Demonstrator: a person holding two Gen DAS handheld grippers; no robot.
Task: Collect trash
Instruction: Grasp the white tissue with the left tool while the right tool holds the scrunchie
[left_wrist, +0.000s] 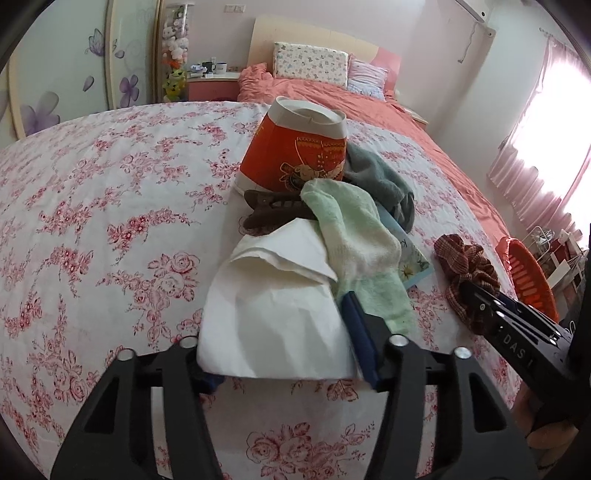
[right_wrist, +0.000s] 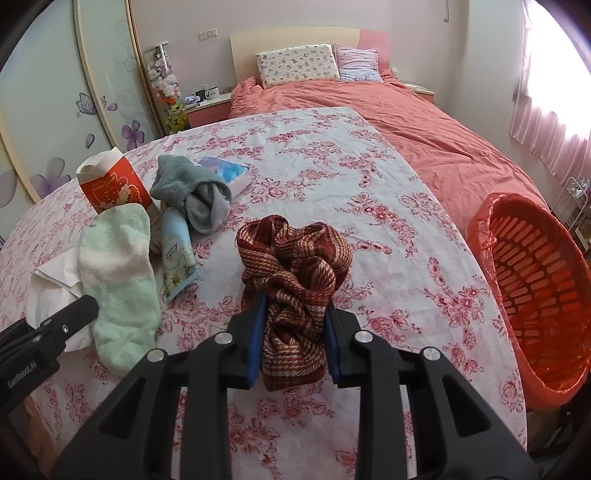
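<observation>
A crumpled white tissue (left_wrist: 273, 317) lies on the floral tablecloth (left_wrist: 110, 221) between the jaws of my left gripper (left_wrist: 277, 325), whose blue pads (left_wrist: 356, 325) press its two sides. Its top corner is tucked under a pale green sock (left_wrist: 354, 236). My right gripper (right_wrist: 295, 332) is shut on a red-brown striped scrunchie (right_wrist: 295, 258) that rests on the cloth. In the left wrist view the right gripper (left_wrist: 476, 295) comes in from the right, on the scrunchie (left_wrist: 465, 258). An orange bin (right_wrist: 535, 295) with a red liner stands at the table's right edge.
A red paper cup (left_wrist: 295, 147) lies tipped behind the tissue, with a brown hair claw (left_wrist: 273, 214), a grey sock (right_wrist: 192, 195), a lotion tube (right_wrist: 177, 258) and a blue tissue pack (right_wrist: 229, 173) around it. A bed (right_wrist: 406, 122) lies beyond the table.
</observation>
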